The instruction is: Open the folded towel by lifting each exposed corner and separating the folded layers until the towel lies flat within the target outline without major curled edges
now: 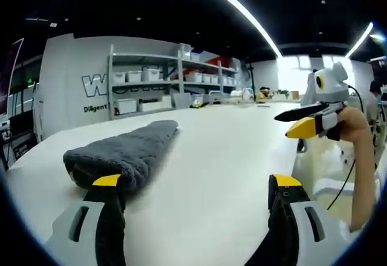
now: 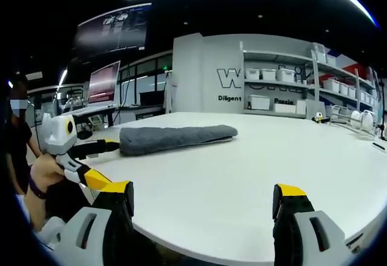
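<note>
A folded dark grey towel (image 1: pixel 124 151) lies as a long roll on the white table (image 1: pixel 224 157). My left gripper (image 1: pixel 196 184) is open, its left fingertip right at the towel's near end; I cannot tell if it touches. Nothing sits between its jaws. My right gripper (image 1: pixel 284 127), held by a hand, hovers over the table's right edge, well clear of the towel. In the right gripper view the towel (image 2: pixel 175 138) lies ahead on the left, the right gripper (image 2: pixel 204 192) is open and empty, and the left gripper (image 2: pixel 112 164) comes in beside the towel's left end.
Shelves with white bins (image 1: pixel 151 81) stand against a lettered wall beyond the table's far end. Monitors (image 2: pixel 104 81) and a person (image 2: pixel 18 145) are off the table's left side in the right gripper view. The table edge (image 2: pixel 242 255) runs close below my right jaws.
</note>
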